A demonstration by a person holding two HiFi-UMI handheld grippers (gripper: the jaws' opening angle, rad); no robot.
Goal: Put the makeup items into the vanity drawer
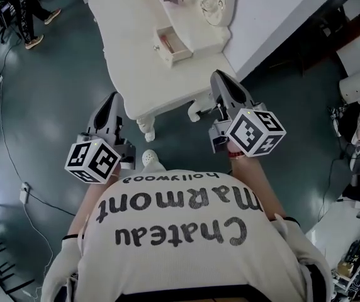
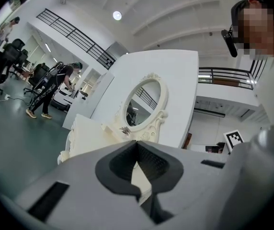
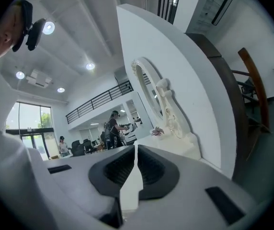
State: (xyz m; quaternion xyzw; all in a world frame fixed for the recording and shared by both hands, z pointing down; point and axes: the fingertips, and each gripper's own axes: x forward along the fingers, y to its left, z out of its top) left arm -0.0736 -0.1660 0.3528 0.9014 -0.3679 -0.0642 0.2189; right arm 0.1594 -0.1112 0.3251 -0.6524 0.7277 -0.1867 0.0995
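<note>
Left gripper (image 1: 111, 106), right gripper (image 1: 225, 87): jaws of both pressed together, empty, near vanity table (image 1: 129, 61) front edge. Bare floor (image 1: 60, 74) left; white partition (image 1: 274, 11) hems right. Drawer (image 1: 172, 46) pulled open, reddish item (image 1: 165, 41) inside. Mirror (image 1: 208, 2) beyond.

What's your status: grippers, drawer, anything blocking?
Left gripper shut, empty; right gripper shut, empty. Drawer open, small reddish item inside. Both grippers held short of the vanity; nothing seen in between.

One vanity (image 1: 126, 24), one drawer (image 1: 172, 46), one oval mirror (image 2: 144, 104) and two tools (image 1: 113, 97) (image 1: 219, 75).
</note>
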